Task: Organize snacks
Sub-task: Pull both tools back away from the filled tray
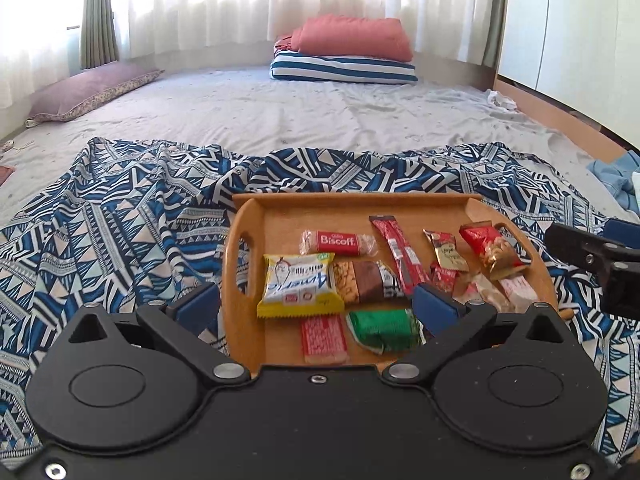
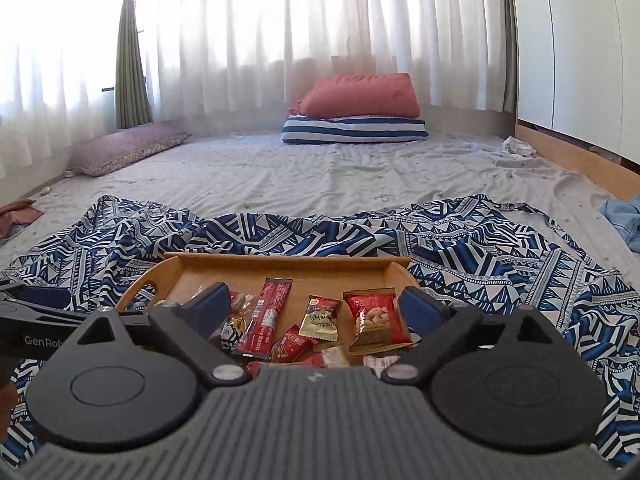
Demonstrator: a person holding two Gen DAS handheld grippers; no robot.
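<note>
A wooden tray point(image 1: 280, 204) with cut-out handles sits on a blue-and-white patterned cloth point(image 1: 120, 220) spread over a bed point(image 1: 280, 112), and the snacks all lie inside it.

The left gripper point(image 1: 318, 306) hangs above the tray's near edge with its blue fingers point(image 1: 198, 304) spread wide and nothing between them. Seen between them lie a yellow wafer pack point(image 1: 298, 284), a nut-and-chocolate bar point(image 1: 366, 282), a green wrapper point(image 1: 384, 330) and a red-and-white patterned pack point(image 1: 323, 338). Farther in lies a red Biscoff biscuit point(image 1: 338, 241).

The right gripper point(image 2: 318, 306) is likewise released, its fingers point(image 2: 420, 308) parted and empty above the tray's near right part. Framed between them are a long red stick sachet point(image 2: 264, 316), a small gold-and-red packet point(image 2: 323, 318), a red bag of cashews point(image 2: 376, 322) and a small red square packet point(image 2: 290, 346), none of them touched.

The snacks are mixed in kind and lie at varied angles, some overlapping at the edges.

At the far end of the bed a coral pillow point(image 1: 354, 38) rests on a blue-striped cushion point(image 1: 344, 69).
</note>
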